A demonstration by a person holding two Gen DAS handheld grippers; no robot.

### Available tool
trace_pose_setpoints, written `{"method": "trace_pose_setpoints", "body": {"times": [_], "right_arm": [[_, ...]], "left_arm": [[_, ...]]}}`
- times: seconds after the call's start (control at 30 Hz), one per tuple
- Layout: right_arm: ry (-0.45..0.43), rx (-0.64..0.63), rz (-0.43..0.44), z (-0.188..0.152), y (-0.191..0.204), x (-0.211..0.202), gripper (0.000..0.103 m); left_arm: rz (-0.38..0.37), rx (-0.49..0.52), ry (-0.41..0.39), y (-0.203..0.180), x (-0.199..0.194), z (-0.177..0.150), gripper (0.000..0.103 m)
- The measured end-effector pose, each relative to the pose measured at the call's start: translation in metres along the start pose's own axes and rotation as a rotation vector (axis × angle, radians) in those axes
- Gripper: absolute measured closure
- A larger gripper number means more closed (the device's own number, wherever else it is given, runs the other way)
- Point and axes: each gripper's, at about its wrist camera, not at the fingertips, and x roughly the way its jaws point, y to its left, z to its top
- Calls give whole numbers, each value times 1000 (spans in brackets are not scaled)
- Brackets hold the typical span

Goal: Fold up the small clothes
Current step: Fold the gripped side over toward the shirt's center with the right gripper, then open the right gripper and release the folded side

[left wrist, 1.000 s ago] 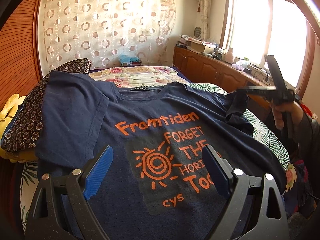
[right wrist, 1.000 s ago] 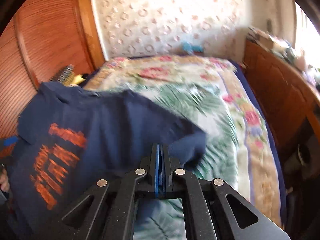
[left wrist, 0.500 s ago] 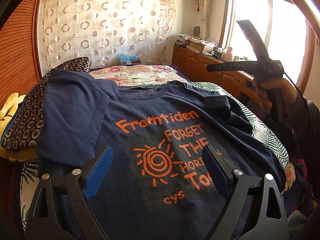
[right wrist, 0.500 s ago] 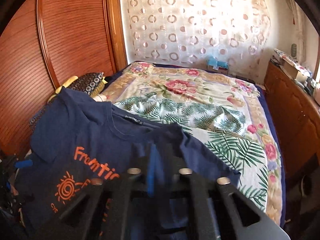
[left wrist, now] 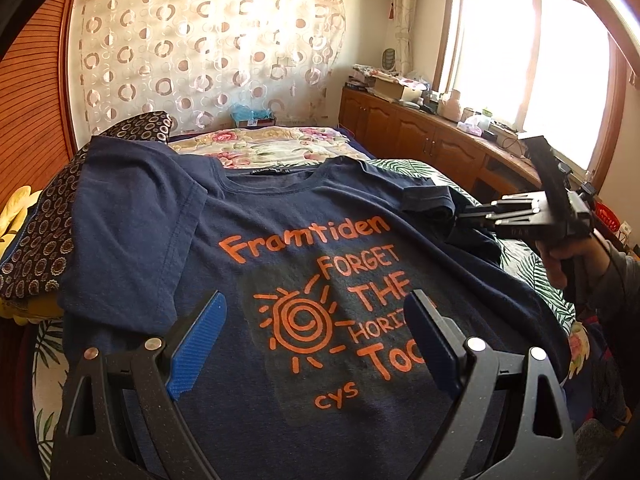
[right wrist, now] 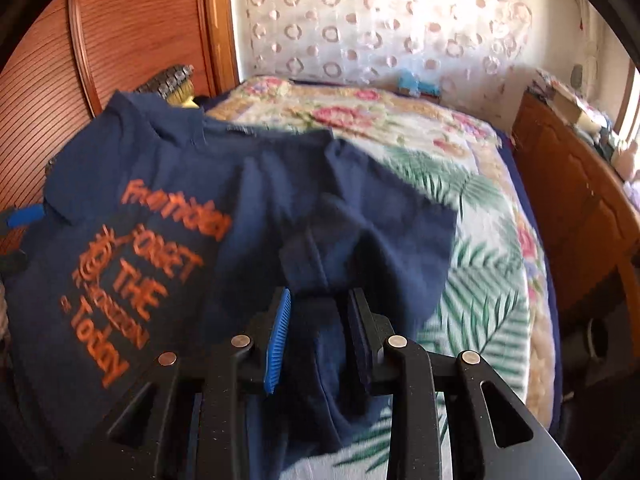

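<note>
A navy T-shirt [left wrist: 280, 220] with an orange print lies face up on the bed, its neck towards the far wall. My left gripper [left wrist: 316, 340] hovers open over the print, with nothing between its blue pads. The shirt's right sleeve [left wrist: 428, 200] lies bunched and folded inward. My right gripper [left wrist: 468, 216], held in a person's hand [left wrist: 560, 256], is down at that sleeve. In the right wrist view the right gripper [right wrist: 318, 320] stands part open with a ridge of the sleeve's fabric [right wrist: 380, 240] between its jaws, the pads not clamped on it.
The shirt's left side drapes over a dark ring-patterned pillow [left wrist: 36, 248] and a yellow cushion [left wrist: 16, 212]. A leaf and flower bedspread [right wrist: 480, 240] stretches beyond. Wooden cabinets [left wrist: 420, 136] run along the right under the window, and a wooden wardrobe [right wrist: 132, 40] stands left.
The right gripper let go of the lifted sleeve, rose, then came back down onto the sleeve with its jaws part open. The sleeve dropped onto the shirt. The left gripper kept still.
</note>
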Motion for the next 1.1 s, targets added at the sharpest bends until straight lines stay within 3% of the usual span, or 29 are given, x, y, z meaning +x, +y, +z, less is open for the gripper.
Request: {"method": "trace_pose_setpoints", "body": {"times": [0.13, 0.17, 0.2, 0.47, 0.63, 0.7, 0.77, 0.83, 0.93, 1.1], "right_arm": [[13, -5, 20, -5, -1, 10, 76], [7, -10, 40, -6, -1, 10, 94], [-2, -13, 68, -6, 0, 8, 96], [-130, -5, 195, -22, -2, -49, 97], [-93, -33, 214, -42, 8, -56, 96], [-61, -43, 220, -49, 13, -50, 91], [-50, -51, 191, -50, 14, -46, 71], [-52, -29, 197, -50, 10, -42, 70], [-74, -9, 156, -41, 2, -40, 60], [-102, 47, 106, -26, -19, -27, 59]], "left_arm": [[3, 6, 13, -1, 4, 1, 12], [4, 6, 15, -1, 4, 1, 12], [6, 6, 15, -1, 5, 2, 12], [7, 8, 9, -3, 4, 4, 12], [0, 11, 8, -6, 5, 4, 12], [2, 17, 10, -8, 6, 4, 12], [4, 18, 11, -7, 5, 4, 12], [7, 14, 8, -5, 5, 5, 12], [19, 10, 4, 0, 4, 7, 12], [53, 2, -10, 16, 2, 14, 12]]}}
